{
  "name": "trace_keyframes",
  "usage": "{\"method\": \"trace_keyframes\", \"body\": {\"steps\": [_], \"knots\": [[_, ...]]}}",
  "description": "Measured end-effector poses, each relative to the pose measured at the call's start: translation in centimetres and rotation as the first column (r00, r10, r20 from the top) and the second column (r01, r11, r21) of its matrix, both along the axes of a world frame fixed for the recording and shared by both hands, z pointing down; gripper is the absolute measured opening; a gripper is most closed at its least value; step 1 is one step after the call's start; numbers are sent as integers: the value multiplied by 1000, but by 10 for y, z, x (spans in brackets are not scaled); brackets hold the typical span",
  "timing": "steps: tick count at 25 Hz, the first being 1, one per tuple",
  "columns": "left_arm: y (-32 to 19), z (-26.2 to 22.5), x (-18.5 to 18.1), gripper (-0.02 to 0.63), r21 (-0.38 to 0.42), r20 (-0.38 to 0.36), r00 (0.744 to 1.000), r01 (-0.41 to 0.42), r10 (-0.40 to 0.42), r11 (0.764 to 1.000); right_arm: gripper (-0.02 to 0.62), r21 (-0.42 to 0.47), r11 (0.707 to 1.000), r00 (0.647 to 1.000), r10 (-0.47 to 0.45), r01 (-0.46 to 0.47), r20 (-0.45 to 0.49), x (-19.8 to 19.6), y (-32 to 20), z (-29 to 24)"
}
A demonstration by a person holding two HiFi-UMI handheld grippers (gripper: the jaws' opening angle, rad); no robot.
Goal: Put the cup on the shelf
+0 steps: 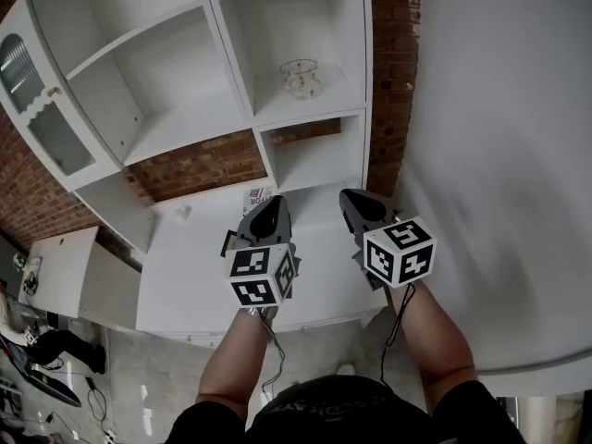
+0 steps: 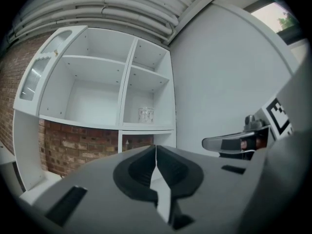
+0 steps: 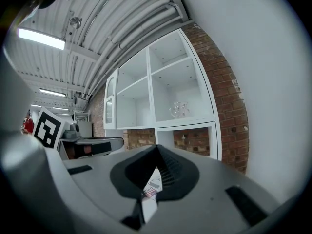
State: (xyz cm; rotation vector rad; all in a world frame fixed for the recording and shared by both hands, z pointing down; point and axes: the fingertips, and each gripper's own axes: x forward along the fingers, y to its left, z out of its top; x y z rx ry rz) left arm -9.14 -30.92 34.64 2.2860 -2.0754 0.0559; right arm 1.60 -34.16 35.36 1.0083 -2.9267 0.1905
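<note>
We see a white shelf unit (image 1: 228, 49) spread from ten to one o'clock in the head view, backed by a red-brown brick wall (image 1: 199, 166) with pale mortar lines. Near twelve o'clock the cup (image 1: 302, 77) is clear glass. The left gripper (image 1: 270, 209) and right gripper (image 1: 354, 202) are grey with black ribbed pads (image 3: 168, 172). The left marker cube (image 1: 262, 276) and right marker cube (image 1: 400, 251) carry black squares on white. The countertop (image 1: 194, 266) and the plain wall (image 1: 499, 155) at three o'clock are white

Cup (image 1: 302, 77) on the shelf (image 1: 310, 112), in its right-hand compartment, above a lower compartment. Left gripper (image 1: 276, 202) and right gripper (image 1: 348, 197) side by side before the shelf, over the counter (image 1: 194, 266). Printed sheet (image 1: 257, 195) at the counter's back edge.
</note>
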Motion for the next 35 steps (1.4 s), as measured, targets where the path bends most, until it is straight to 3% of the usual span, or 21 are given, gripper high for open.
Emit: {"method": "trace_keyframes", "body": {"steps": [12, 35], "knots": [[47, -4, -9, 9, 35, -10, 992, -122, 123, 992, 0, 21, 995, 996, 94, -94, -9, -15, 54, -4], [96, 0, -50, 9, 34, -26, 979, -200, 200, 979, 0, 16, 986, 985, 168, -167, -30, -53, 110, -1]]}}
